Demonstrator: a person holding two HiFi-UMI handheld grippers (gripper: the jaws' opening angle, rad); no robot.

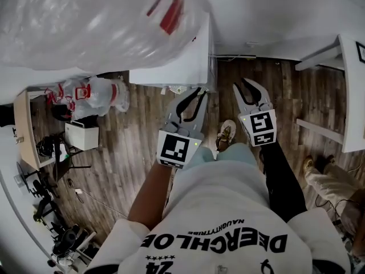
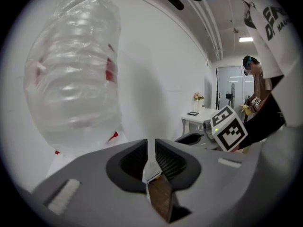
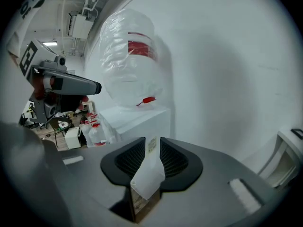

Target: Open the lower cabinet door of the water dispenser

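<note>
Both grippers hang in front of the water dispenser (image 1: 174, 67), over the wooden floor (image 1: 142, 147). The left gripper (image 1: 193, 96) is nearest its near right corner, and the right gripper (image 1: 246, 87) is just right of that. Each gripper's own view shows its jaws parted by a narrow slot with nothing in it – only the white cabinet and floor show through. A plastic-wrapped water bottle (image 1: 97, 21) sits on top of the dispenser, at the far left of the head view.

The lower cabinet door is on the dispenser's front face, below the top edge. From above that face is so foreshortened that I can't make out the door or any handle, so the task looks barely begun.

Several things could go wrong from here:

- **Narrow jaws:** the slot may be too narrow to take a handle or door edge, so a gripper could skid off the smooth white panel.
- **Blind approach:** reaching low with the door out of sight invites a grab at the wrong seam.
- **Hard pull:** a sharp tug could rock the dispenser and its heavy bottle.
- **Blocked swing:** the person's shoe (image 1: 226, 135) stands near the front – probably in the door's path.
- **Crowded grippers:** the two are close enough to knock together.
</note>
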